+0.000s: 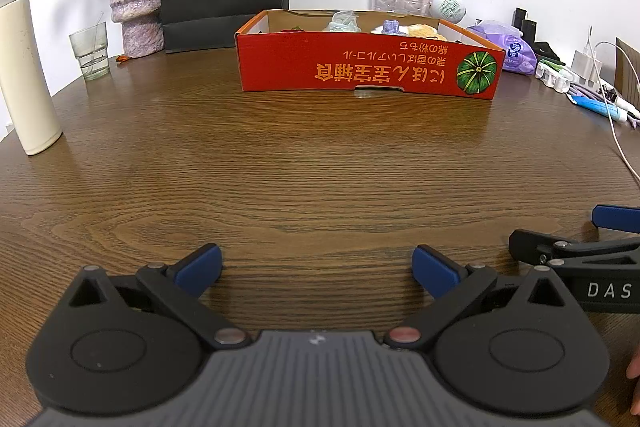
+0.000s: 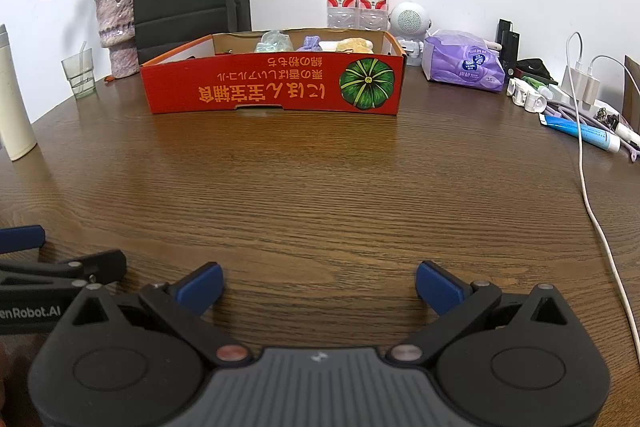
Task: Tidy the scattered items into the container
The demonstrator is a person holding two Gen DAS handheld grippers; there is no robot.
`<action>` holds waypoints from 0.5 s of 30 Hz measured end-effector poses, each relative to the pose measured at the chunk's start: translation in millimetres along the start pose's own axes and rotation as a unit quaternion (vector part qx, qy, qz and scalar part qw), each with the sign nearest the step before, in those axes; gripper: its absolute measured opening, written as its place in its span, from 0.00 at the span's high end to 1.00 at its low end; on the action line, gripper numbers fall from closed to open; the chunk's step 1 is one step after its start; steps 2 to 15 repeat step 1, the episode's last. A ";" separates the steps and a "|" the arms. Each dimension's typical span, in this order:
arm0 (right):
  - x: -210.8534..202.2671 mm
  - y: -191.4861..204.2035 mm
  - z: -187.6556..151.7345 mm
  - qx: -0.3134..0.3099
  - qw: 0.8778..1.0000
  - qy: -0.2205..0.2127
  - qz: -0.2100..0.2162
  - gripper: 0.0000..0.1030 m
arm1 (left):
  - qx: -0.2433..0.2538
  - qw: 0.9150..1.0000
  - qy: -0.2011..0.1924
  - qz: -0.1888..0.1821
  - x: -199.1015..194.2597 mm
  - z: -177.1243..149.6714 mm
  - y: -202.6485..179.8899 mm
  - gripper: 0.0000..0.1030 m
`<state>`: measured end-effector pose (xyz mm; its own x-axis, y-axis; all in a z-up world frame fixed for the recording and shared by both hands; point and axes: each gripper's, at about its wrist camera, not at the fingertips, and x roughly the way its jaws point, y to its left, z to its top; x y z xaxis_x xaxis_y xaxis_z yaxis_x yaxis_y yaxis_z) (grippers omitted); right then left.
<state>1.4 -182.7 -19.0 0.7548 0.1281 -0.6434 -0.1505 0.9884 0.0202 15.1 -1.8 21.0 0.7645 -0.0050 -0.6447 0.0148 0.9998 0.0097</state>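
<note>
Both tools, left (image 1: 316, 269) and right (image 2: 319, 285), gape over grainy wood table (image 1: 320, 167); red cardboard box (image 1: 368, 71) beyond

Each gripper (image 1: 316, 269) (image 2: 319, 285) is black, with blue finger pads (image 1: 200, 267), silver pivot screws and a ribbed grey body.

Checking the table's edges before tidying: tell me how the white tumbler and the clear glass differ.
The white tumbler is tall, opaque and capped; the clear glass is short, see-through and open-topped. The tumbler stands nearer the camera, the glass farther back by the vase. A thin straw-like stick leans in the glass; nothing shows in the tumbler. Both stand upright on the wooden table, outside the red box.
</note>
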 end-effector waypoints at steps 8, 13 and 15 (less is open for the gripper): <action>0.0 0.1 0.0 0.000 1.000 0.000 0.000 0.00 | 0.000 1.000 0.000 0.000 0.0 0.0 0.0 0.00; 0.0 0.1 0.0 0.000 1.000 0.000 0.000 0.00 | 0.000 1.000 0.000 0.000 0.0 0.0 0.0 0.00; 0.0 0.1 0.0 0.000 1.000 0.000 0.000 0.00 | 0.000 1.000 0.000 0.000 0.0 0.0 0.0 0.00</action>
